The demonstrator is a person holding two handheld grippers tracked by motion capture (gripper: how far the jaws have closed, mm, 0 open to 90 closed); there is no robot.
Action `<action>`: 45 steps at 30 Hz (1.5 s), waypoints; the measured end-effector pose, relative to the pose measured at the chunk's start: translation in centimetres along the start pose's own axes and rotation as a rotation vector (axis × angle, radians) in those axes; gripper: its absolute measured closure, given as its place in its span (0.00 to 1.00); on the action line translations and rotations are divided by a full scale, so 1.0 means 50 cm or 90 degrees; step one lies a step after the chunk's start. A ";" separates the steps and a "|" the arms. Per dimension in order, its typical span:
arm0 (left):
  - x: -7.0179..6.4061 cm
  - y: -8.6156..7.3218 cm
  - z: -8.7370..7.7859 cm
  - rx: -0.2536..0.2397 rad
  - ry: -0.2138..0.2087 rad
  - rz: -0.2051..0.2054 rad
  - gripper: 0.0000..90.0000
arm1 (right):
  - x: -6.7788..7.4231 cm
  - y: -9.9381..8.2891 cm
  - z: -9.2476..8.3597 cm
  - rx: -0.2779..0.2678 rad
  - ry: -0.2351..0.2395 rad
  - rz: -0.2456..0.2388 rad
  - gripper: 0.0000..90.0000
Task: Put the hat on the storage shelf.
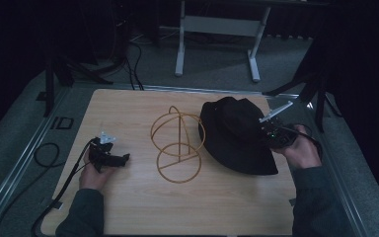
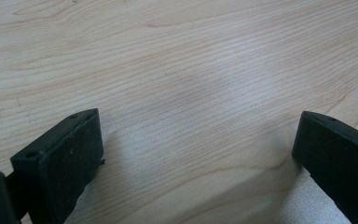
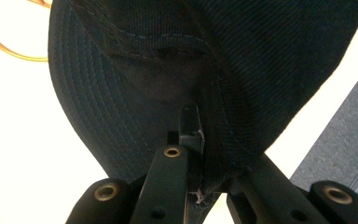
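High view: a wooden table [image 1: 128,207] carries, from largest to smallest, a dark hat [image 1: 234,133] at the right, a wire hat stand [image 1: 177,143] at the centre, and the two grippers near the front edge. The hat lies just beside the stand, its brim close to the wire hoops; whether they touch cannot be told. The right gripper [image 1: 271,133] meets the hat's right edge; in the right gripper view its jaws are clenched on a fold of brim [image 3: 200,158] where brim meets crown. The left gripper [image 1: 109,157] rests well apart from both, jaws spread wide over bare wood [image 2: 191,93] and grasping nothing. The hat appears soft, light and floppy, likely to sag when lifted by one point; the stitched brim looks the firmest place to take hold. The stand, an open wire frame, holds nothing.
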State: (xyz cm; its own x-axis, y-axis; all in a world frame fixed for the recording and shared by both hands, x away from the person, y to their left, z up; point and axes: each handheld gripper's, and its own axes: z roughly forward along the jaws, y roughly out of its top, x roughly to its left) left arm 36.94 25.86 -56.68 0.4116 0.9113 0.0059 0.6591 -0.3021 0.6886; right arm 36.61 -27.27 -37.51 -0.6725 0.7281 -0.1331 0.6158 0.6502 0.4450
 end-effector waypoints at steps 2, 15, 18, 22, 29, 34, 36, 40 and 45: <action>0.000 0.000 0.000 0.000 0.000 0.000 0.02 | 0.000 0.000 -0.001 -0.002 0.002 0.001 0.98; 0.000 0.000 0.000 0.000 0.000 0.000 0.02 | -0.007 0.000 -0.022 -0.034 0.004 -0.002 0.98; 0.000 0.000 0.000 0.000 0.000 0.000 0.02 | -0.009 0.001 -0.028 -0.042 0.004 0.001 0.98; 0.000 0.000 0.000 0.000 0.000 0.000 0.02 | -0.010 0.003 -0.036 -0.045 0.006 -0.001 0.98; 0.000 0.000 0.000 -0.001 0.000 -0.001 0.02 | -0.013 0.008 -0.047 -0.054 0.003 0.000 0.98; 0.000 0.000 0.000 -0.001 0.000 0.000 0.02 | -0.019 0.008 -0.056 -0.067 0.001 0.006 0.98; 0.000 0.000 0.000 -0.001 0.000 0.000 0.02 | -0.021 0.008 -0.059 -0.071 -0.001 0.007 0.98; 0.000 0.000 0.000 -0.001 0.000 0.000 0.02 | -0.025 0.008 -0.066 -0.075 -0.002 0.009 0.98; 0.000 0.000 0.000 -0.001 0.000 0.000 0.02 | -0.031 0.007 -0.078 -0.085 -0.007 0.012 0.98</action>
State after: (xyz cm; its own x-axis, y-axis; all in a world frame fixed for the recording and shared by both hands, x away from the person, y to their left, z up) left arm 36.94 25.85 -56.69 0.4111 0.9116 0.0062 0.6581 -0.3016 0.6899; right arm 36.25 -29.01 -33.69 -0.6566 0.7423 -0.1335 0.5675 0.6029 0.5608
